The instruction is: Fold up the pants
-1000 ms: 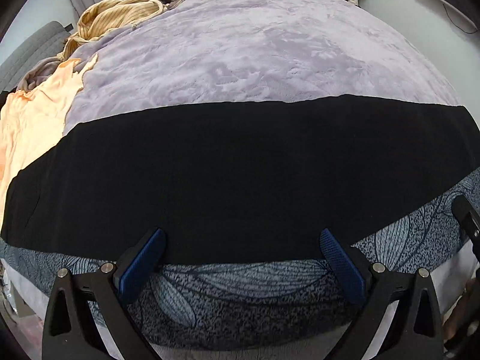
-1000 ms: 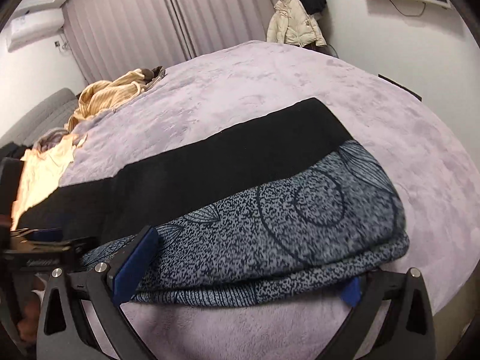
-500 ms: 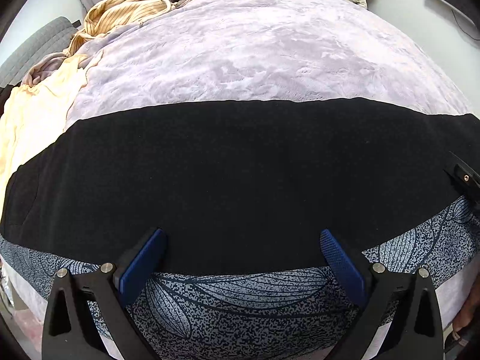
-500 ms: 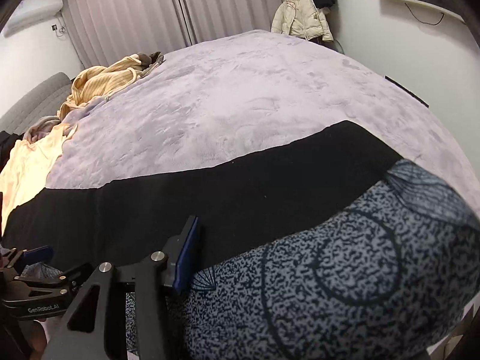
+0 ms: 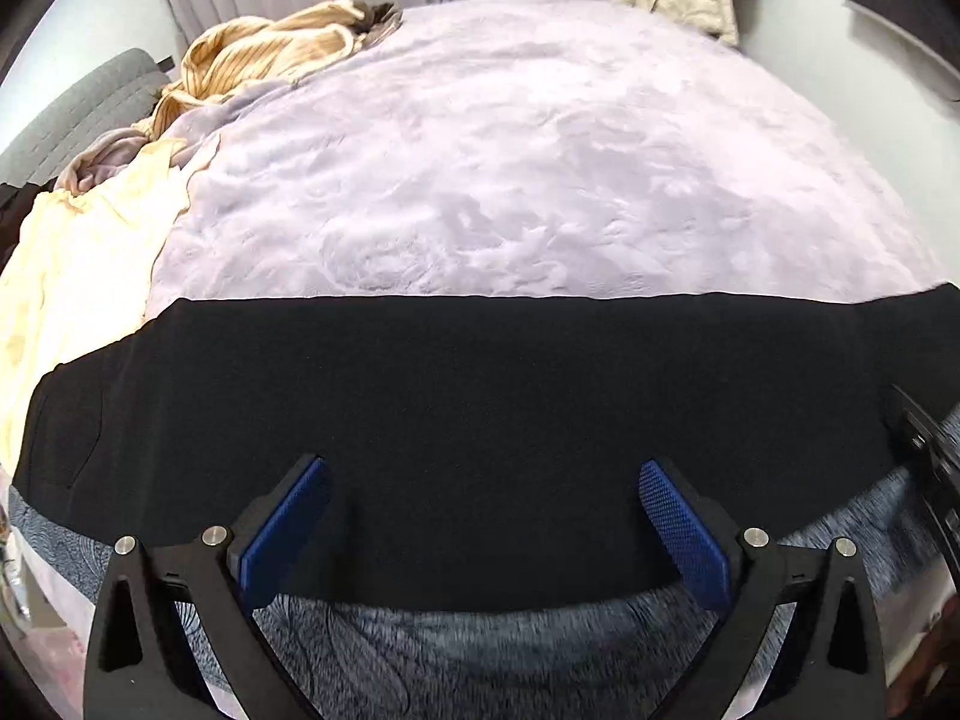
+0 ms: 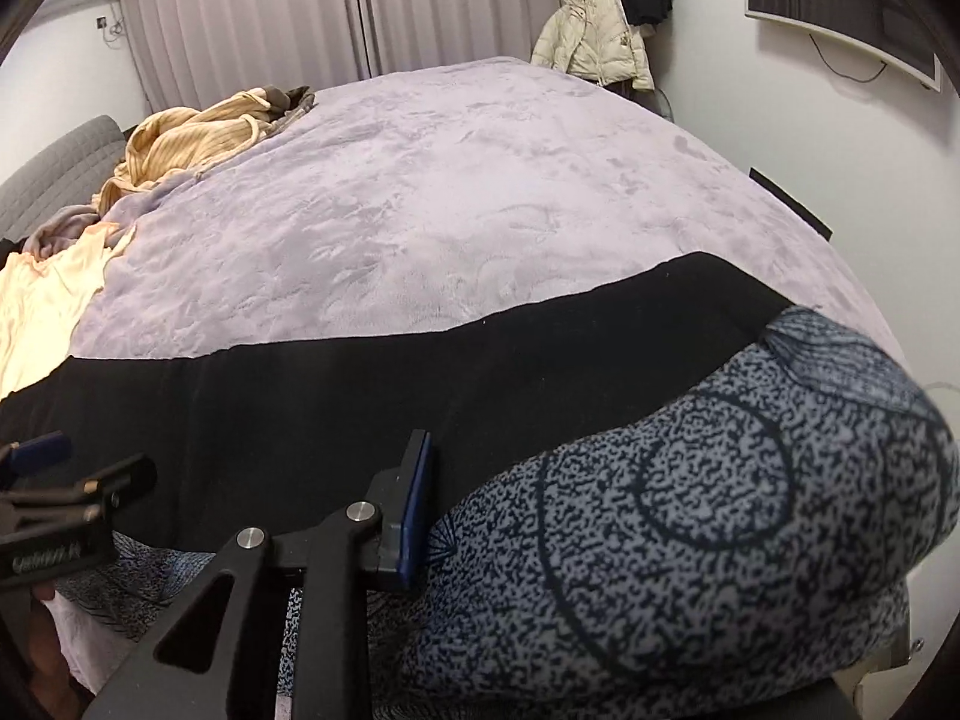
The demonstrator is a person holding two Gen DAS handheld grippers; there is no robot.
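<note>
**A:** Where do the pants [image 5: 480,420] lie?

**B:** Across the near edge of the lilac bedcover [image 5: 510,150], running from 9 o'clock to 3 o'clock in the left wrist view. The black band is on the far side and the speckled grey-blue part is at 6 o'clock, nearest the camera.

**A:** And the left gripper [image 5: 480,468]?

**B:** Its jaws are spread wide. Both blue pads [image 5: 288,528] are poised over the near edge of the black band, and nothing is pinched between them.

**A:** What about the right gripper [image 6: 450,480]?

**B:** It is narrow and closing on the pants. In its own view the speckled cloth humps up from 3 o'clock to 5 o'clock. One blue pad lies against the hump, and the other finger is hidden under the cloth. So cloth is between the jaws, but whether they are pinching it cannot be told.

**A:** Is anything else on the bed?

**B:** A tan ribbed garment [image 5: 258,54] is bunched at 11 o'clock, and a pale yellow cloth [image 5: 78,252] lies at 9 o'clock, its near end touching the black band. A cream jacket [image 6: 591,30] hangs at 1 o'clock beside the curtains [image 6: 252,6].
</note>
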